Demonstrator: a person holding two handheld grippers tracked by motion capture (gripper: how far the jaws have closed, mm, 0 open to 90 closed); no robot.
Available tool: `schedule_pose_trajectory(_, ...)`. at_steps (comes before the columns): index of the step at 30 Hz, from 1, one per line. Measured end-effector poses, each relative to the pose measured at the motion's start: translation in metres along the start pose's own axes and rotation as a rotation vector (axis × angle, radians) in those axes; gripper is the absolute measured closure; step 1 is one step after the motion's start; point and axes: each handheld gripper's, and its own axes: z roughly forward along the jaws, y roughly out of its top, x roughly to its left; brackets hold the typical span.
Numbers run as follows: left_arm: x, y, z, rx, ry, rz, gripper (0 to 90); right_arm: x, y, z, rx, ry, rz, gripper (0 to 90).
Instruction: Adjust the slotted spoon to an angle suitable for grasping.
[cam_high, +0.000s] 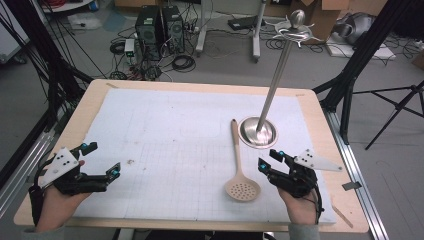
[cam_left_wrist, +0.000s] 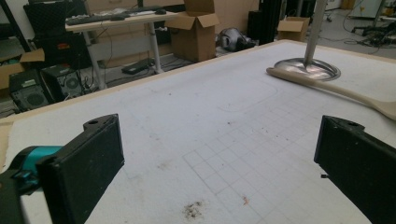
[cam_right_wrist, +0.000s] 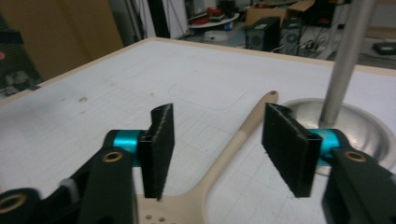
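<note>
A beige slotted spoon (cam_high: 239, 170) lies on the white mat, its perforated head toward me and its handle end near the round base (cam_high: 257, 132) of a metal stand. My right gripper (cam_high: 270, 160) hovers just right of the spoon head, open. In the right gripper view the spoon handle (cam_right_wrist: 243, 135) runs on the mat beyond the gap of the right gripper (cam_right_wrist: 217, 140), untouched by the pads. My left gripper (cam_high: 103, 158) rests at the mat's near left, open wide and holding nothing. The left gripper view shows the left gripper (cam_left_wrist: 219, 158) over bare mat, with the spoon handle (cam_left_wrist: 327, 86) far off.
The stand's pole (cam_high: 277, 75) rises from its base and leans toward a hooked top (cam_high: 297, 30). The white mat (cam_high: 175, 125) covers a wooden table (cam_high: 85, 100). Computers, cables and tripod legs (cam_high: 395, 110) stand on the floor beyond.
</note>
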Motion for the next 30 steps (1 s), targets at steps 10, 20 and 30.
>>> schedule_pose_trajectory(10, 0.003, -0.003, -0.001, 0.007, 0.002, -0.014, 1.8, -0.01, 0.002, 0.03, 0.083, 0.021, -0.055, 67.7)
schedule_pose_trajectory(20, 0.004, -0.005, -0.001, 0.01, 0.0, -0.021, 1.8, -0.026, 0.003, 0.04, 0.086, 0.03, -0.073, 89.3)
schedule_pose_trajectory(30, 0.003, -0.007, 0.0, 0.021, -0.004, -0.021, 1.8, -0.023, -0.002, 0.061, 0.191, 0.05, -0.124, 89.4)
